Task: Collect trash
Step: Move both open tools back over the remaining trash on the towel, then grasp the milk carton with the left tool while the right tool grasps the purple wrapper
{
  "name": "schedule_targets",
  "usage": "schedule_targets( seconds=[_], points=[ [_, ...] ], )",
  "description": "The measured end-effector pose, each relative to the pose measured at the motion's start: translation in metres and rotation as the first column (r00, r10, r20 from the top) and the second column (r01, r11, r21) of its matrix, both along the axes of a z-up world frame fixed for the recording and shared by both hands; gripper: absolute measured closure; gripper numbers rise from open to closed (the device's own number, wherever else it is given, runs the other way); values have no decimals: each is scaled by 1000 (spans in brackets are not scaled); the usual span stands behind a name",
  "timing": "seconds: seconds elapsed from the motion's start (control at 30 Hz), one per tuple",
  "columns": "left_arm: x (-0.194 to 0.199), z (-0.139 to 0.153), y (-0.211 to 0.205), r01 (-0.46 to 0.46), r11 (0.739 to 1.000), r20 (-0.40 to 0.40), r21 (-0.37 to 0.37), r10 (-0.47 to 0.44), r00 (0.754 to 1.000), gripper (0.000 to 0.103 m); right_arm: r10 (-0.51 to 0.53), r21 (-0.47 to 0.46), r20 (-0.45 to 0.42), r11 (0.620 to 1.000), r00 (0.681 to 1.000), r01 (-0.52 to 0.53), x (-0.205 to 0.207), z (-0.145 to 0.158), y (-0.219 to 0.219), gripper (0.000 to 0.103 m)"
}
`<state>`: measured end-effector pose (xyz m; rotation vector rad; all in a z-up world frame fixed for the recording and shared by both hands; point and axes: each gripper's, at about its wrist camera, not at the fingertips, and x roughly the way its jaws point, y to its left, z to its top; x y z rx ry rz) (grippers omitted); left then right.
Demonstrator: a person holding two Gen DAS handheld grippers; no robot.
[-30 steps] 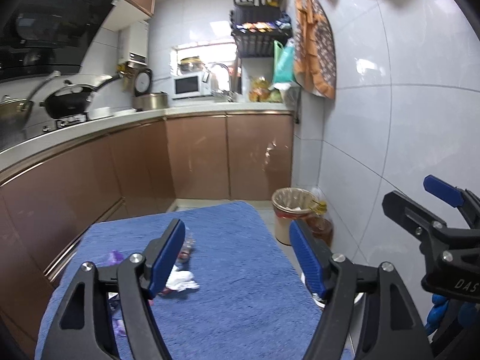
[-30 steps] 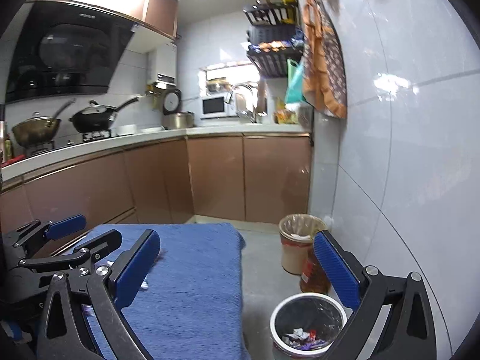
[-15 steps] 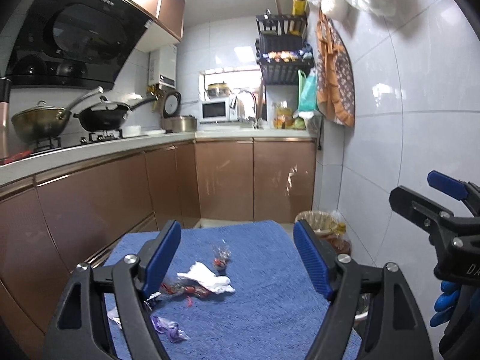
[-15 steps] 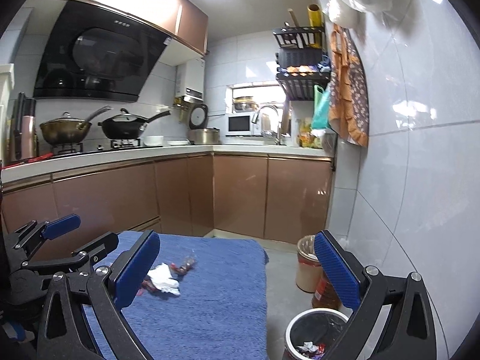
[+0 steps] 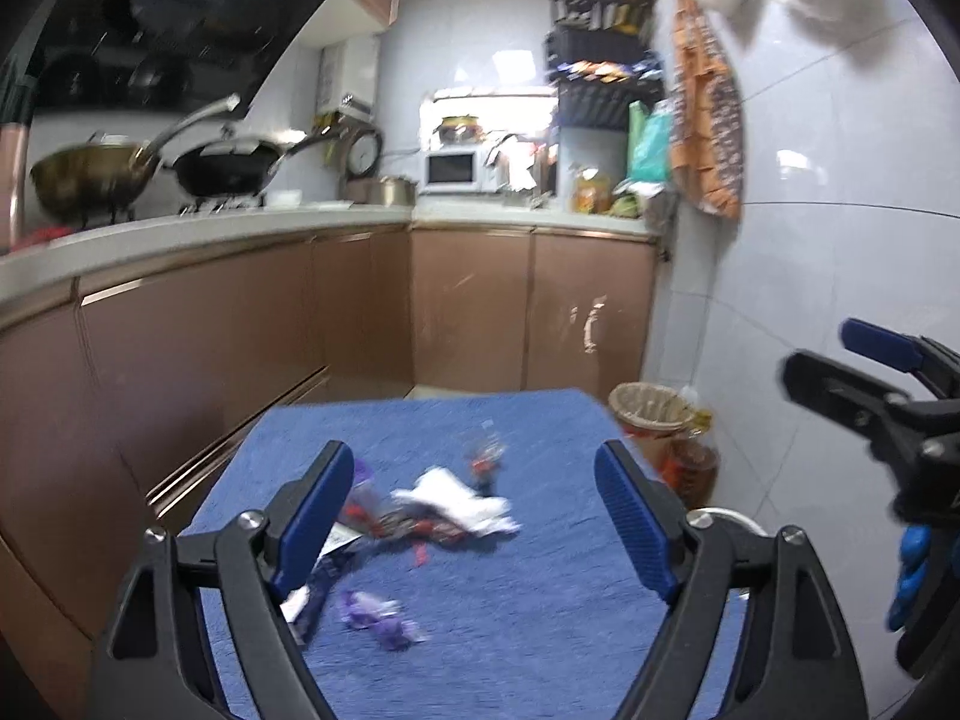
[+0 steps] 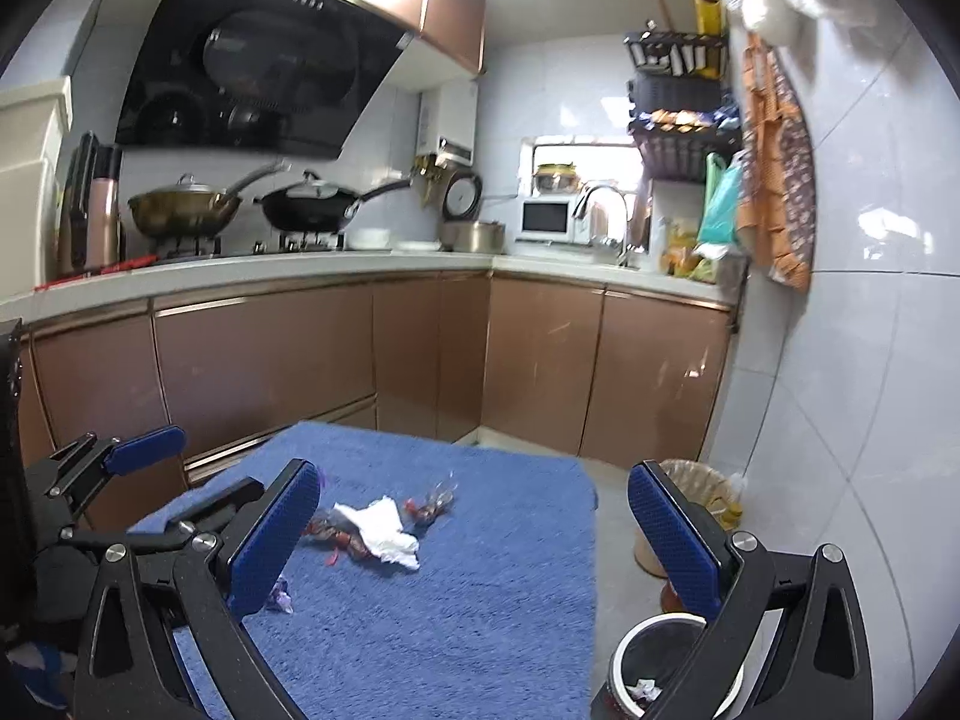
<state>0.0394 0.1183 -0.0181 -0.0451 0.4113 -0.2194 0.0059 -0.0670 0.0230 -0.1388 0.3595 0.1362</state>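
Trash lies on a blue towel-covered table [image 5: 540, 612] [image 6: 480, 600]: a crumpled white tissue [image 5: 459, 498] [image 6: 384, 531], red and dark candy wrappers [image 5: 420, 525] [image 6: 336, 534], a clear wrapper [image 5: 483, 456] [image 6: 435, 501] and a purple wrapper [image 5: 381, 615] [image 6: 279, 597]. My left gripper [image 5: 474, 516] is open and empty above the trash. My right gripper [image 6: 474, 540] is open and empty, to the right. A small white-rimmed bin [image 6: 666, 669] with scraps inside stands on the floor right of the table.
A lined waste basket [image 5: 651, 414] [image 6: 696, 489] and a brown bottle [image 5: 690, 465] stand on the floor by the tiled right wall. Copper cabinets run along the left and back. Pans sit on the stove [image 6: 240, 216].
Both cameras have tilted up and pulled back. The trash pile has come into fuller view between the fingers. Both grippers stay open.
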Motion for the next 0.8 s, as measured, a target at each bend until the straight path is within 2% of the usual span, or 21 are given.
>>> schedule_targets(
  seconds=[0.13, 0.3, 0.37, 0.43, 0.57, 0.67, 0.8],
  points=[
    [30, -33, 46, -48, 999, -87, 3, 48, 995, 21, 33, 28, -96, 999, 995, -31, 31, -22, 3, 0],
    [64, -78, 112, -94, 996, -229, 11, 94, 969, 22, 81, 50, -201, 996, 976, -72, 67, -53, 11, 1],
    [76, -92, 132, -104, 995, -279, 0, 100, 955, 22, 129, 65, -238, 991, 963, -117, 78, -64, 18, 10],
    [87, -106, 146, -94, 995, -326, -14, 84, 942, 22, 197, 84, -292, 980, 936, -180, 91, -81, 32, 15],
    [112, -135, 161, -62, 998, -410, -25, 46, 911, 33, 319, 123, -393, 948, 862, -294, 110, -114, 62, 33],
    [127, -153, 165, -31, 998, -466, -47, 5, 885, 41, 386, 137, -457, 921, 801, -365, 119, -137, 85, 38],
    [144, -166, 160, 16, 999, -501, -35, -32, 865, 42, 435, 156, -515, 895, 738, -419, 128, -163, 108, 39]
  ],
)
